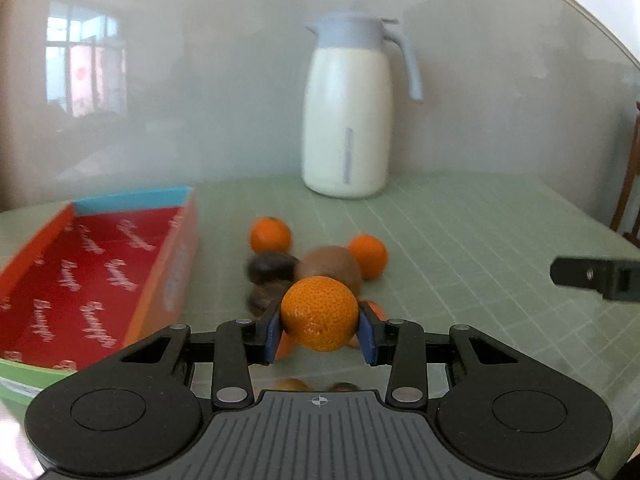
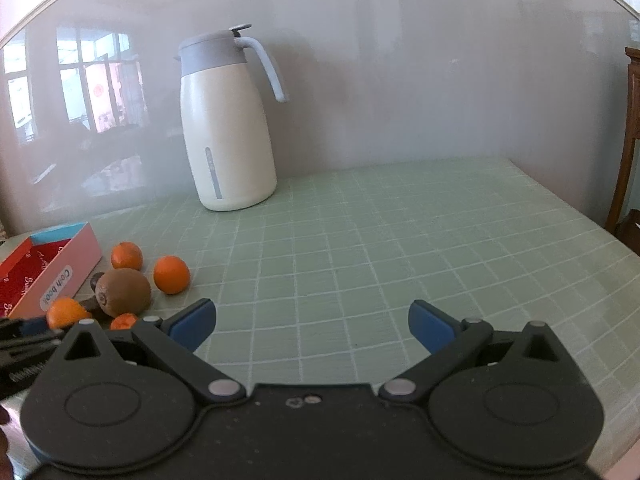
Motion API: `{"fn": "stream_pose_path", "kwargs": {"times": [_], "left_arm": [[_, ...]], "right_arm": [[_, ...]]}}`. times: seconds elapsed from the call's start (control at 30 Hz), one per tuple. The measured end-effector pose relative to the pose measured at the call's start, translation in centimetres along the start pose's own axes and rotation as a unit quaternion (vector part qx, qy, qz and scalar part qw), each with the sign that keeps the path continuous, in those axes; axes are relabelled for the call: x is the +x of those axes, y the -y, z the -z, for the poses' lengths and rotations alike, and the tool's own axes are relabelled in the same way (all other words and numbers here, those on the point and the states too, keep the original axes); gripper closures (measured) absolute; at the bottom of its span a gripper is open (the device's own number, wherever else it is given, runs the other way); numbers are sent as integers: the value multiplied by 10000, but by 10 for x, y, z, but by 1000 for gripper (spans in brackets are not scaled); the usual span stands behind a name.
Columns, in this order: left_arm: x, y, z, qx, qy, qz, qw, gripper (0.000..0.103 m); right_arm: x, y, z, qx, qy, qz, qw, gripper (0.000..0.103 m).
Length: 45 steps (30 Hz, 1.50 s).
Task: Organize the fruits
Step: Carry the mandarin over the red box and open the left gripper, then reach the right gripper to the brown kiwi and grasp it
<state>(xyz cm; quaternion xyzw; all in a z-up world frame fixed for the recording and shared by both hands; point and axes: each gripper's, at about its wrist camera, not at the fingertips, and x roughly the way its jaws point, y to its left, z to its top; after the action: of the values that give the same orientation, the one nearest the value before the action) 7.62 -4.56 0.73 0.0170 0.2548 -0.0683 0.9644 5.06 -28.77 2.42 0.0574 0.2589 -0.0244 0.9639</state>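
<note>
My left gripper (image 1: pixel 320 330) is shut on a small orange tangerine (image 1: pixel 319 313), held above the table, right of the open red box (image 1: pixel 92 276). Behind it lie two more tangerines (image 1: pixel 270 234) (image 1: pixel 368 256), a brown kiwi (image 1: pixel 328 266) and dark fruits (image 1: pixel 272 266). My right gripper (image 2: pixel 312 322) is open and empty over the green table, right of the fruit pile. In the right wrist view the kiwi (image 2: pixel 124 292), tangerines (image 2: pixel 171 274) (image 2: pixel 126 256) and the box (image 2: pixel 48 272) sit at the left; the held tangerine (image 2: pixel 66 313) shows there too.
A white jug with a grey-blue lid and handle (image 1: pixel 346 120) (image 2: pixel 226 128) stands at the back by the wall. The green checked tablecloth (image 2: pixel 400 240) stretches to the right. A wooden chair (image 2: pixel 628 140) stands past the right edge.
</note>
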Motion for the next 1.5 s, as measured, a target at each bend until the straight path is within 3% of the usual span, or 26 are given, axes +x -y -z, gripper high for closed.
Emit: {"fn": "stream_pose_path", "kwargs": {"times": [0.37,0.6,0.63,0.7,0.73,0.77,0.9,1.07,1.37,1.5], "left_arm": [[-34,-87,0,-390,214,-807,9957,64],[-20,-141,8,-798,-135,-1024,9914,64],[-19,-144,10,-844,-122,-1019,9911,62],[-20,-146,11,-831,-63,-1038,9911,46],[-21,-146,11,-813,-23,-1096,9906,31],[-24,-146,12,-816,34,-1135,9902,28],[-35,-149,13,-947,189,-1173,9884,27],[-46,-153,10,-1072,330,-1367,9842,15],[-59,-159,13,-987,339,-1534,9826,13],[-64,-171,17,-1077,317,-1638,9801,13]], "right_arm": [[10,-28,0,-63,-90,-177,9998,0],[14,-47,2,-265,-124,-229,9993,0],[14,-48,2,-260,-131,-223,9993,0],[16,-48,3,-240,-159,-215,9994,0],[16,-48,3,-235,-171,-215,9993,0],[17,-48,3,-238,-175,-216,9993,0],[18,-51,3,-262,-187,-271,9991,0],[17,-57,4,-312,-179,-363,9987,0],[20,-60,3,-189,-274,-546,9980,0],[20,-77,4,-493,-242,-637,9965,0]]}}
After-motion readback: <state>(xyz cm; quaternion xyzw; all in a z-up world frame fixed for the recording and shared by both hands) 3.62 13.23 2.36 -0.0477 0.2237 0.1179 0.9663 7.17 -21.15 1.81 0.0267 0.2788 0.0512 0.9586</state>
